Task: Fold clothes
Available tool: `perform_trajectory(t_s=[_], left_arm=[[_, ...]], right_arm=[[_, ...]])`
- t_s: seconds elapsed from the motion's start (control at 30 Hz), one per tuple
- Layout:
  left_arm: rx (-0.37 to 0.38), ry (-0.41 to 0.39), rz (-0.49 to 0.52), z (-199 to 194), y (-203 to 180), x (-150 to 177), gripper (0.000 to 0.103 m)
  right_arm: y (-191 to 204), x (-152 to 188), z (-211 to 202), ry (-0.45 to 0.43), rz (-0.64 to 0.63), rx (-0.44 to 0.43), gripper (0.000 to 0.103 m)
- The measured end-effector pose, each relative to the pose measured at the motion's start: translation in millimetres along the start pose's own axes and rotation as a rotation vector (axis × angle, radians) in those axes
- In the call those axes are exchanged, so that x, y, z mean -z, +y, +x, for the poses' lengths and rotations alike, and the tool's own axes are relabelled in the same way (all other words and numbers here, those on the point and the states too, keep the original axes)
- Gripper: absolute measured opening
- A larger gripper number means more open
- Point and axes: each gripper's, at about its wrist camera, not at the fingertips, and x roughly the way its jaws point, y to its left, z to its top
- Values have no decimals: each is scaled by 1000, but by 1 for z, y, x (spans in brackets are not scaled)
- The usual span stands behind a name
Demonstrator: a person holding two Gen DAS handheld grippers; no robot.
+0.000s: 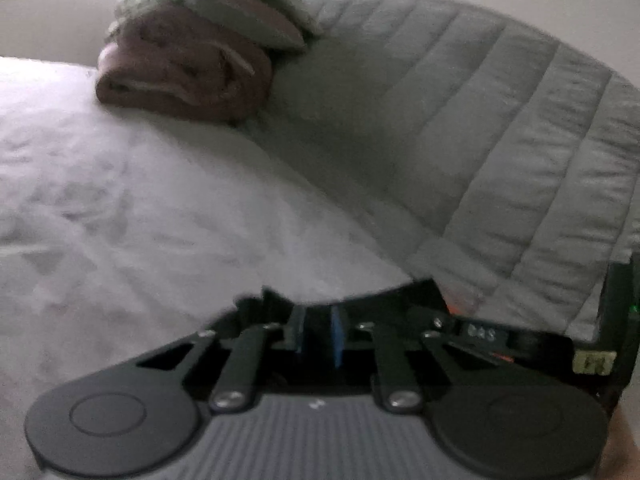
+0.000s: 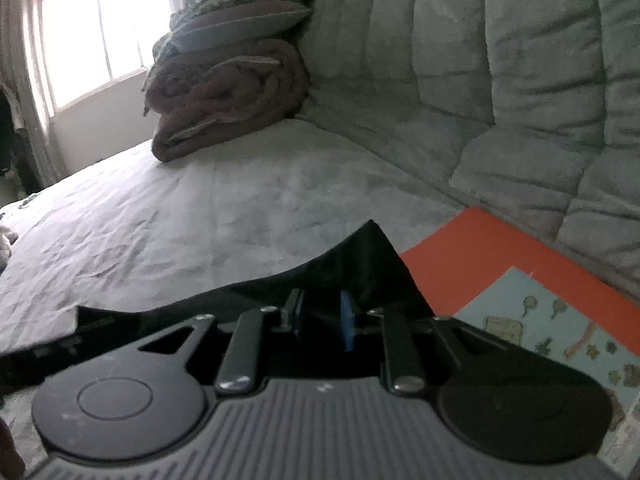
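Observation:
A black garment (image 2: 360, 268) lies on the grey bed sheet (image 2: 200, 216). In the right wrist view my right gripper (image 2: 323, 314) has its blue-padded jaws close together with the black cloth between them; a corner of the cloth peaks up just beyond the fingers. In the left wrist view my left gripper (image 1: 318, 330) also has its jaws close together on the black garment (image 1: 416, 292), whose edge shows just beyond the fingers. The other gripper's black body (image 1: 616, 320) shows at the right edge.
A rolled brown blanket (image 2: 228, 96) with stacked pillows (image 2: 248, 8) sits at the far end of the bed. A grey quilted backrest (image 2: 500, 60) runs along the right. An orange picture book (image 2: 532, 304) lies at the right. A window (image 2: 92, 32) is at the back left.

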Motion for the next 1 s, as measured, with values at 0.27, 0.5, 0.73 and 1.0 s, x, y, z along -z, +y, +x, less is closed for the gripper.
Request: perform_trajectory(t_s=[0.27,0.5,0.73,1.0], left_arm=[[4,20,-6,0,2,9,16],[-15,21,-12,2,6,13,15],[-48,-11,-25,-5,12,7,15],[-62,-15,-2,-11,4,5,17]], right_arm=[[30,0,-21,2,-118,-102,28],[30,15,-4,58,-131,-87,26],[34,15,-6,54,-136,-73,26],[39,10,-23,55,-110,-81,27]])
